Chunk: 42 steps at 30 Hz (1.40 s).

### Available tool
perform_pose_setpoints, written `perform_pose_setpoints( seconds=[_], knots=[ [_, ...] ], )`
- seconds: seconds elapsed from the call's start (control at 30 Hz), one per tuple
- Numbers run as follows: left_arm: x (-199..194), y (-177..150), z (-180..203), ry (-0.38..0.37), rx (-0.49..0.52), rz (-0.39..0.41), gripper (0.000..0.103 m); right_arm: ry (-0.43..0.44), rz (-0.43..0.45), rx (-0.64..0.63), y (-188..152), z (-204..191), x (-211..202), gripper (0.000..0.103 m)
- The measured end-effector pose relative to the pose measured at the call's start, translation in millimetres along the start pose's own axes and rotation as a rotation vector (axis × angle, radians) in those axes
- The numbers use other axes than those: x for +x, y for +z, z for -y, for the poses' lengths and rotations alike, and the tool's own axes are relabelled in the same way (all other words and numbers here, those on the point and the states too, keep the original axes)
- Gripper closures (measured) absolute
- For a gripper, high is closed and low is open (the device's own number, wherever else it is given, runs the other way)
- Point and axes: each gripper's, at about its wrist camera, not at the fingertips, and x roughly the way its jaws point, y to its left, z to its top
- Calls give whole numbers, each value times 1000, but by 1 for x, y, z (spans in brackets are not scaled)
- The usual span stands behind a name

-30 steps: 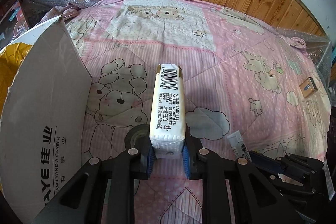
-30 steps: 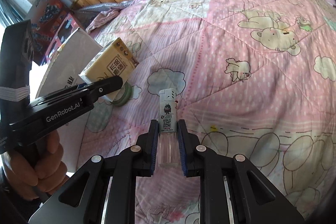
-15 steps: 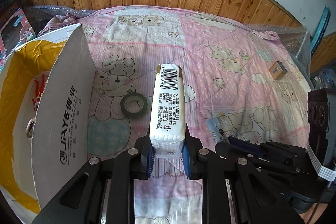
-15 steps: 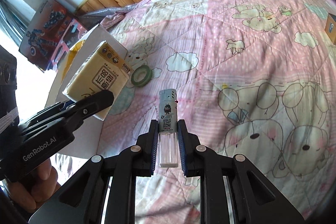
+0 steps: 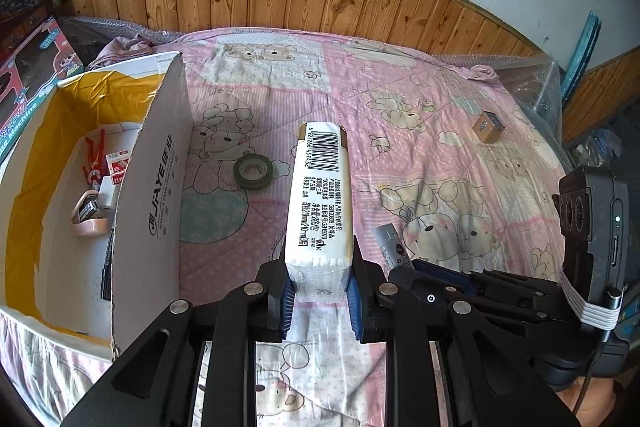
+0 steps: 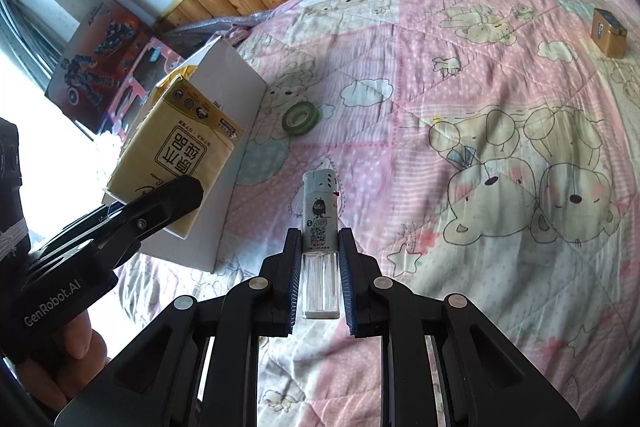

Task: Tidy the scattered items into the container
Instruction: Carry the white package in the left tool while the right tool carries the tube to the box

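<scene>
We carry two items at once above the pink quilt: the left gripper is pinched on a tissue pack, which juts up the middle of the left wrist frame, and the right gripper is clamped on a lighter at the lower centre of its own frame. In the left view the box fills the left side, its white flap standing between the pack and the open, yellow-lined interior

The step, as we judge it, is bringing both to the box. To do it well we should lift the pack clear over the flap's top edge before lowering, release only once it is above bare floor inside, and keep the two tools from crossing; the right gripper sits just beside the left at the lower right of the left view, so we would drop one item, then the other

The pack is a long soft block, white with a barcode on one face and yellow with large characters on the other, gripped at its near end. The lighter is white at the top with a cartoon and a QR code, clear below. Small things already lie in the box. Still out on the quilt are a roll of tape, centre left, and a small brown carton, upper right
</scene>
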Motion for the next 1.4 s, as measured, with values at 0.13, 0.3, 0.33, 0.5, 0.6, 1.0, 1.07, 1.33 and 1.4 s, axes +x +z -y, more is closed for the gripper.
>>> perform_pose_setpoints(
  seconds=[0.13,0.3,0.33,0.5,0.6,1.0,1.07,1.33,1.4],
  knots=[
    [-15,-8,0,-12,0,17,80,-1,10,-15,-7,-13,-8,84],
    [-31,-17,-6,-14,-9,36,80,-1,21,-41,-14,-30,-17,84],
    [-35,-19,-8,-14,-12,40,80,0,23,-46,-16,-34,-19,84],
    [-51,-26,-19,-8,-30,61,80,5,25,-70,-20,-49,-21,84],
    [-58,-29,-25,-3,-39,67,80,9,29,-80,-23,-59,-23,84],
    [-79,-42,-42,-7,-59,88,80,16,26,-122,-31,-86,-26,84],
    [-82,-44,-48,-5,-65,93,80,20,27,-131,-31,-91,-26,84],
    [-95,-51,-71,9,-99,105,80,32,26,-175,-31,-112,-25,84],
    [-97,-53,-76,12,-109,108,80,35,24,-187,-31,-117,-24,84]
  ],
)
